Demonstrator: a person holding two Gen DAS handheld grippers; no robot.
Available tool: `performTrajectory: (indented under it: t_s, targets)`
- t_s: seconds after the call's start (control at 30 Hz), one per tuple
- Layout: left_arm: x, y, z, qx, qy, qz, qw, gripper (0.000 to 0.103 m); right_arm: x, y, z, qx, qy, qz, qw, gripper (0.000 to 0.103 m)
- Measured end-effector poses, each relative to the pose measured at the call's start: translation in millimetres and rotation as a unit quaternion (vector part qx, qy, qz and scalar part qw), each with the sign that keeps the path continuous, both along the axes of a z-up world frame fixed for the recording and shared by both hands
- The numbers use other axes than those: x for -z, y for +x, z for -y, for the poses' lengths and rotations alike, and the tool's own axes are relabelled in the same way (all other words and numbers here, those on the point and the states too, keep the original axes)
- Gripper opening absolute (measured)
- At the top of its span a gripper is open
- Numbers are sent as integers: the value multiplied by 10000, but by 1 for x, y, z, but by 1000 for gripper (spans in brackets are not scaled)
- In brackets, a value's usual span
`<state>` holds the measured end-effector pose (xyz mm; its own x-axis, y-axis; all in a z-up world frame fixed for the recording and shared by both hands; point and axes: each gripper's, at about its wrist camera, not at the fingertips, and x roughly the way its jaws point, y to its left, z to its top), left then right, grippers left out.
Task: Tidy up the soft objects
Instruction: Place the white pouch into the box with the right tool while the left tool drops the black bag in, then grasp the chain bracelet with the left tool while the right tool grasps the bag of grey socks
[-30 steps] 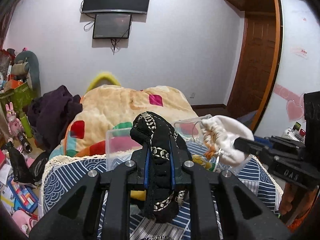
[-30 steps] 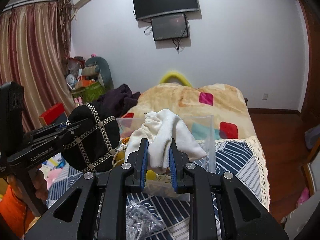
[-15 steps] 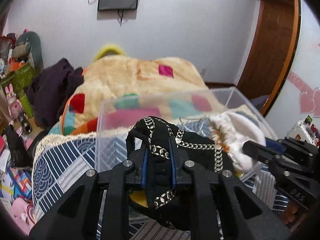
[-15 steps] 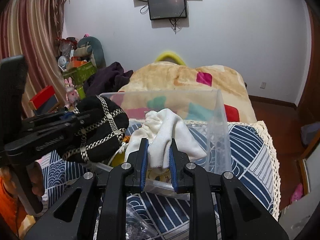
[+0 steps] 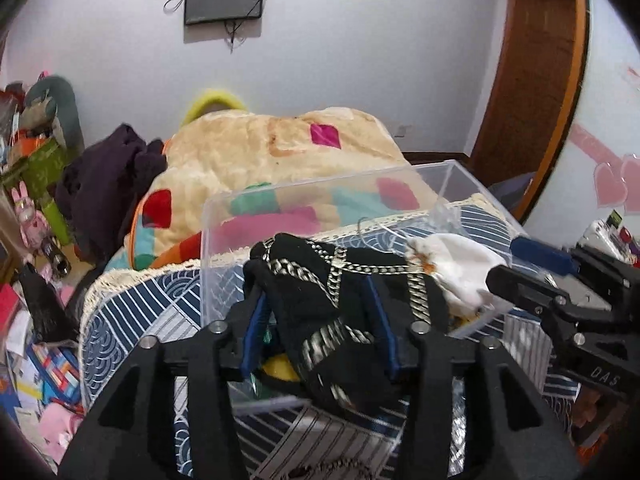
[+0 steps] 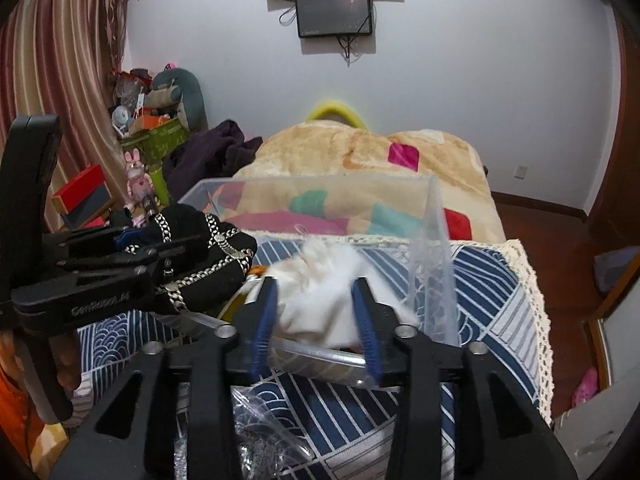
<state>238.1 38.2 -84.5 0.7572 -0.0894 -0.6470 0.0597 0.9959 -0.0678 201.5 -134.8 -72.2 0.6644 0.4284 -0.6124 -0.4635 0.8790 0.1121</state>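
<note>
Left gripper (image 5: 316, 320) spread around black chained pouch (image 5: 340, 304), right gripper (image 6: 316, 320) spread, white sock (image 6: 324, 300) between, clear bin (image 6: 436, 240)

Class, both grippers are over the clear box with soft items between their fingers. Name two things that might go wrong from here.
1. The black chained item in the open left gripper hangs over the clear plastic box rim; its chains may snag.
2. The white cloth in the open right gripper could land outside.

Clear box (image 6: 436, 240) walls hem both tools; its top stands open.
</note>
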Motion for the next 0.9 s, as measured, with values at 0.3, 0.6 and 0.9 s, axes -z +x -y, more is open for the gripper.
performTrajectory:
  t_s: [0.3, 0.6, 0.9]
  targets:
    - [-32, -53, -1, -1, 109, 525, 9986, 100, -31, -33, 16, 170, 88, 636, 9978, 87]
    - [5, -83, -22, -113, 60, -5, 9999, 102, -8, -60, 12, -87, 47, 402, 9991, 102]
    - [67, -97, -13, 179, 109, -747, 9970, 102, 50, -69, -14, -536, -284, -417, 9973, 100]
